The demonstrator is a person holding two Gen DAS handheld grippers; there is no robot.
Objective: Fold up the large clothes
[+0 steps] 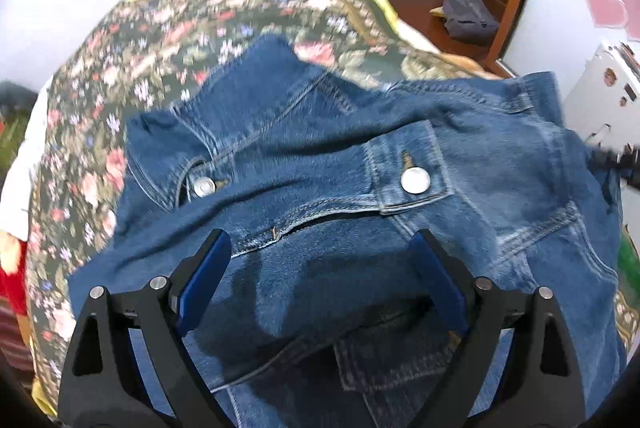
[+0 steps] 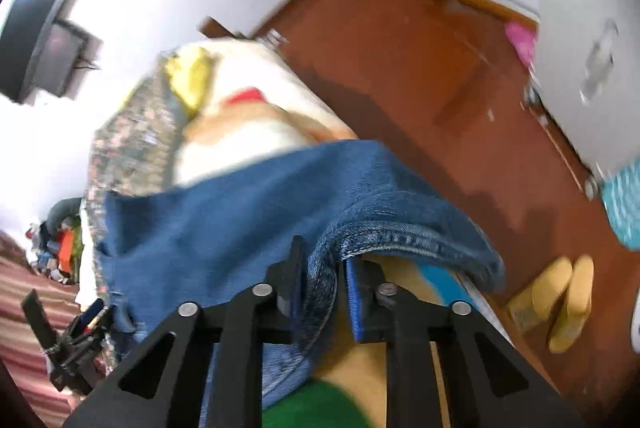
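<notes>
Left wrist view looks down on a blue denim jacket (image 1: 344,163) spread over a bed (image 1: 132,39) covered with a flowered blanket. The left hand-held gripper (image 1: 322,248) stands wide, its blue-padded fingers (image 1: 208,268) poised over the near part of the jacket with cloth lying between them; the pads do not press on it. A flap with a metal button (image 1: 415,180) lies just ahead of the fingers, and a second button (image 1: 203,186) shows farther left by the collar. At the right edge of this view a dark, blurred piece of the other tool shows against the jacket's edge.

Right wrist view is blurred. The right hand-held gripper (image 2: 320,268) is closed to a narrow gap on a stitched hem of the jacket (image 2: 240,211), the denim bunched between the two fingers (image 2: 356,292). The jacket's far part lies over the edge of the bed (image 2: 132,147), beside the brown floor (image 2: 400,67). A pair of yellow slippers (image 2: 564,300) sits on the floor to the right. The left hand-held gripper (image 2: 72,332) shows small at the lower left, by the jacket's other side. A dark screen (image 2: 44,39) hangs on the white wall.
</notes>
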